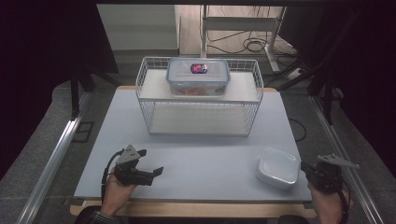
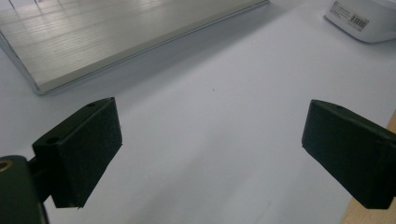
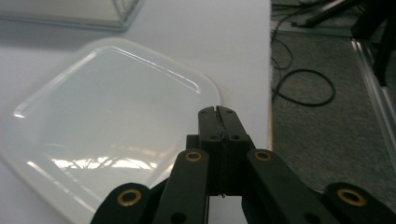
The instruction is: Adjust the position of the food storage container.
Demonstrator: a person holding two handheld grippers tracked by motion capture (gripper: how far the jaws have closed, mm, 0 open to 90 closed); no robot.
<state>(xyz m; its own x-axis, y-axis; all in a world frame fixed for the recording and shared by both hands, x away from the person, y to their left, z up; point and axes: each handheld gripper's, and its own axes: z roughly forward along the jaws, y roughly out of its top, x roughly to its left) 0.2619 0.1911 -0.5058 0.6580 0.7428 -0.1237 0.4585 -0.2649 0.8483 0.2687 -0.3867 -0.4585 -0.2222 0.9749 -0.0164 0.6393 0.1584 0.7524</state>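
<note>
**Right-hand corner: white square dish and pressed-together tongs**

Beside the white square dish, near the worktop's right front corner, sit the right tongs, pressed together, empty, just off its right edge. Left tongs spread wide, empty, well apart to the dish's left. Dish square, no long axis; right hand nearer.

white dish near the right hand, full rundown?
The white dish is square with rounded corners, glossy, and looks like ceramic or plastic. It appears to lie upside down on the table's near right corner: the left gripper view shows a barcode label on it. Nothing is on top of it. The right hand-held gripper, shut, is at its right edge; contact is unclear.
</note>
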